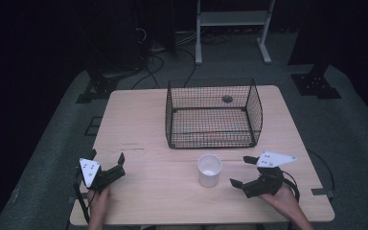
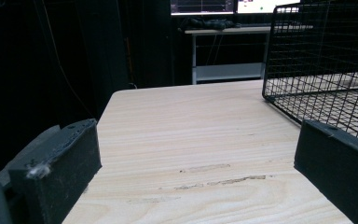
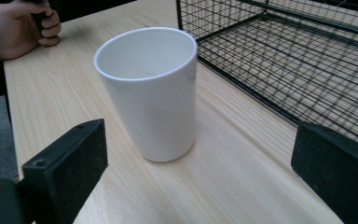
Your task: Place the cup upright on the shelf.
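Observation:
A white cup (image 1: 209, 170) stands upright and empty on the wooden table (image 1: 139, 110), just in front of a black wire basket (image 1: 211, 82). My right gripper (image 1: 239, 171) lies to the cup's right with its jaws wide apart and pointing at it. In the right gripper view the cup (image 3: 151, 93) stands a short way ahead of the open jaws (image 3: 200, 154), touching neither pad. My left gripper (image 1: 107, 157) rests near the front left of the table, open, with nothing between its jaws (image 2: 198, 154).
The wire basket (image 2: 317, 56) holds nothing and takes up the table's far middle; in the right gripper view its wall (image 3: 284, 56) runs just behind the cup. A person's hand (image 3: 18, 28) holds the other gripper. A white shelf frame (image 1: 232, 19) stands on the floor beyond the table.

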`<state>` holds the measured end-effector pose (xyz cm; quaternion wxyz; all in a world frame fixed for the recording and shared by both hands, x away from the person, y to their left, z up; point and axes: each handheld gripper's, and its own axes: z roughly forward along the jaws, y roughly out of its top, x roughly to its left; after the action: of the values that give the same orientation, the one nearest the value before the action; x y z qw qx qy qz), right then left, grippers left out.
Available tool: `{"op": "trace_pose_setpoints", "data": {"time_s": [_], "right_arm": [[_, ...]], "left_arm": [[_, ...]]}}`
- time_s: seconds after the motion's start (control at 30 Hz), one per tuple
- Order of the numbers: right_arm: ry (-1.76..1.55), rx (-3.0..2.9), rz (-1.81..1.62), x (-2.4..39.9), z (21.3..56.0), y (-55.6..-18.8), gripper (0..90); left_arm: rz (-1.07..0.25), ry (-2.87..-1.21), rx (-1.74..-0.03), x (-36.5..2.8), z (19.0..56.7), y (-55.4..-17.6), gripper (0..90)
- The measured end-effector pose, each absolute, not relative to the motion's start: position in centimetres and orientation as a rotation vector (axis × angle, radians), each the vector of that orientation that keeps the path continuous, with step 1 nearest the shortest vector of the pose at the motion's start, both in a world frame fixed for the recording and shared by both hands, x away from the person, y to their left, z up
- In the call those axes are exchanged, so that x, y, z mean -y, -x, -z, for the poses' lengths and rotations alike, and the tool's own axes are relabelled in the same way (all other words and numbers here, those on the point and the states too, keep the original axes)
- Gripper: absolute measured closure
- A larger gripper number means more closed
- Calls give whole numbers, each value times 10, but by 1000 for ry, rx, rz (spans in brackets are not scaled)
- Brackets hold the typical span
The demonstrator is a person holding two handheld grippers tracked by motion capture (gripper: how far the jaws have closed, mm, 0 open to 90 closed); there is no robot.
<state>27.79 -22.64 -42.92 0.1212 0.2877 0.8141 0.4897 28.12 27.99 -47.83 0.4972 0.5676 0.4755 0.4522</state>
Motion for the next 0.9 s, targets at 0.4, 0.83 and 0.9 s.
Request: {"op": "trace_pose_setpoints", "data": {"time_s": [0.4,0.83,0.9], "right_arm": [[-789,-2419,-1440,202,431,-281,19],[-738,-2485,-1417,176,429,-291,19],[-739,-2486,-1416,172,430,-294,19]], "left_arm": [[-1092,-1373,-1153,-280,478,-281,0],[-1089,-1369,-1153,-280,478,-281,0],[-1090,-1369,-1154,-280,478,-281,0]]}}
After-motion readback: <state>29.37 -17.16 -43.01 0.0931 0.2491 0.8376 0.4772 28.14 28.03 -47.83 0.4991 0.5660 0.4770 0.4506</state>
